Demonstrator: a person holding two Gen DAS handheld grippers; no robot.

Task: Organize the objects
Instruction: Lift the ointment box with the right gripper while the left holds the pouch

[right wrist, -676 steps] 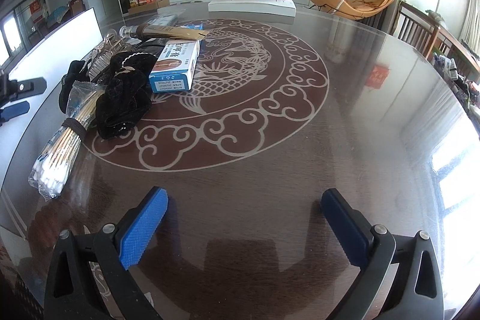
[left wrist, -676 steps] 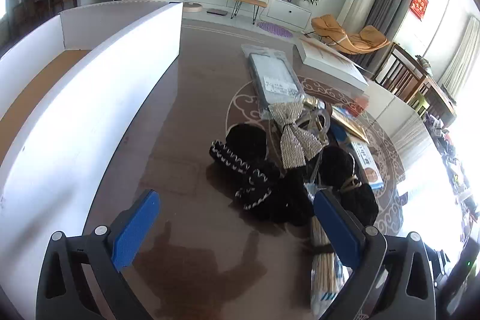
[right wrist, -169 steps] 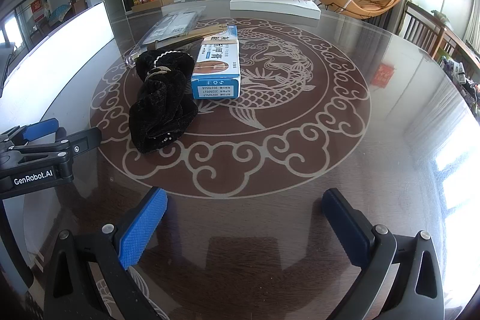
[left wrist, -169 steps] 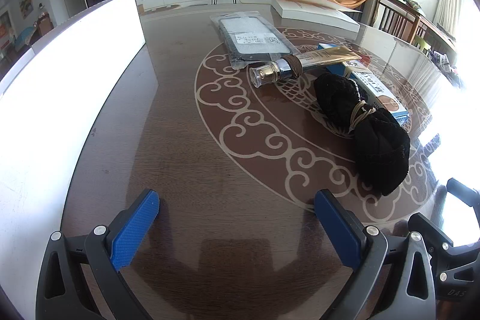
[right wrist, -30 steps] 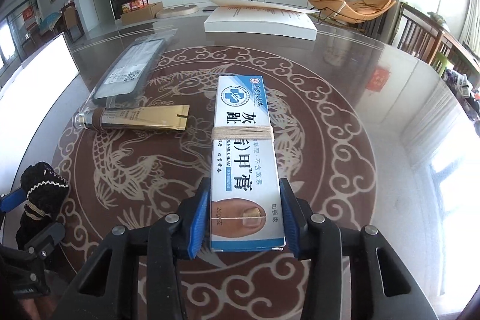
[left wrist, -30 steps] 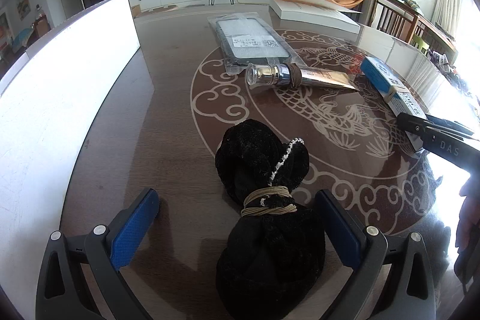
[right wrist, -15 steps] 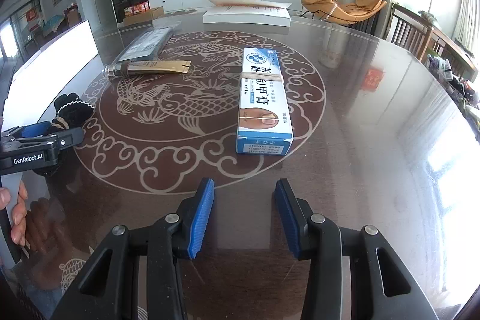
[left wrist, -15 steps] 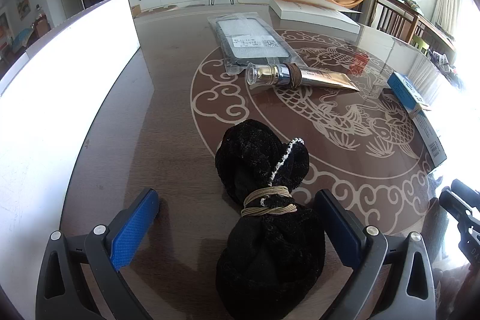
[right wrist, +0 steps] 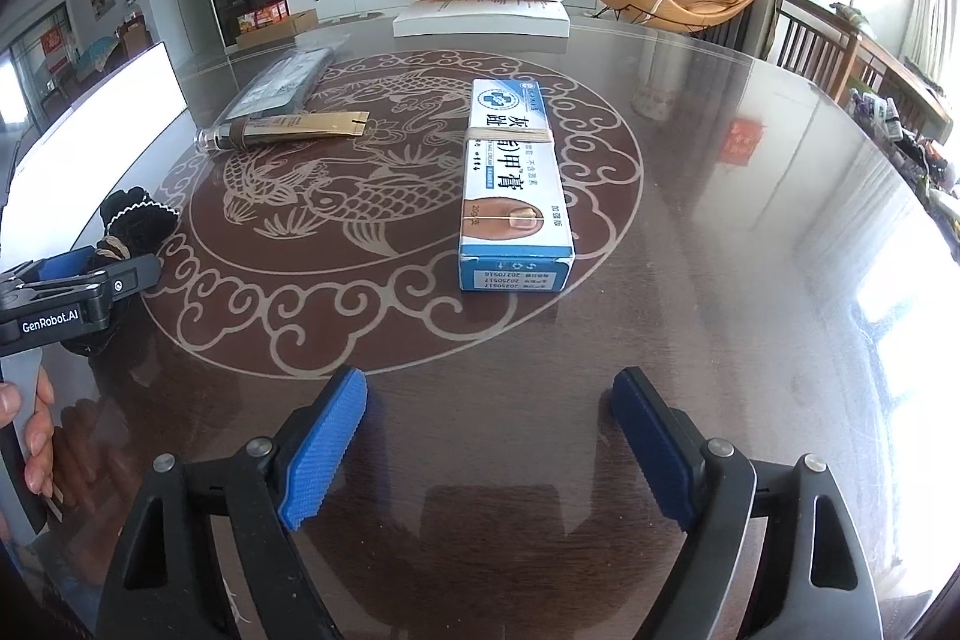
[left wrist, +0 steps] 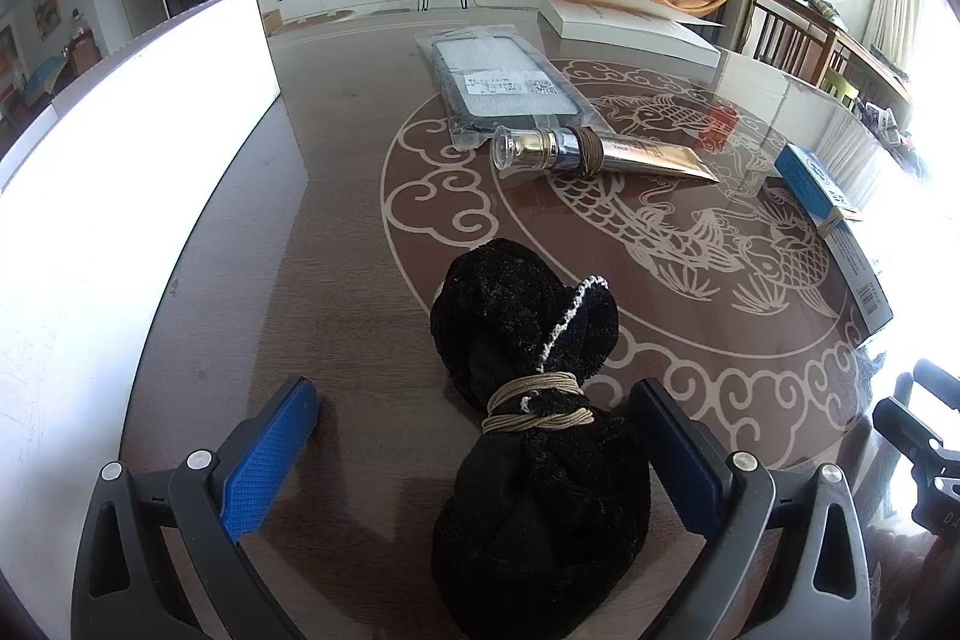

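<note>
A black fabric bundle (left wrist: 528,400) tied with tan cord lies on the dark table between the open fingers of my left gripper (left wrist: 474,436), untouched by the pads. It also shows at the left of the right wrist view (right wrist: 135,220). My right gripper (right wrist: 489,421) is open and empty, a short way in front of a blue and white ointment box (right wrist: 513,178) bound with rubber bands. The box also shows at the right edge of the left wrist view (left wrist: 831,226). A gold tube (left wrist: 594,151) (right wrist: 288,130) lies further back.
A plastic-wrapped flat grey package (left wrist: 504,85) lies behind the tube. A large white flat box (right wrist: 480,13) sits at the table's far side. A white open carton (left wrist: 120,148) stands along the left. The other hand-held gripper (right wrist: 66,298) shows at the left.
My right gripper has let go of the ointment box, drawn back from it and opened wider. The box now rests on the table. My left gripper and the black bundle have not moved.
</note>
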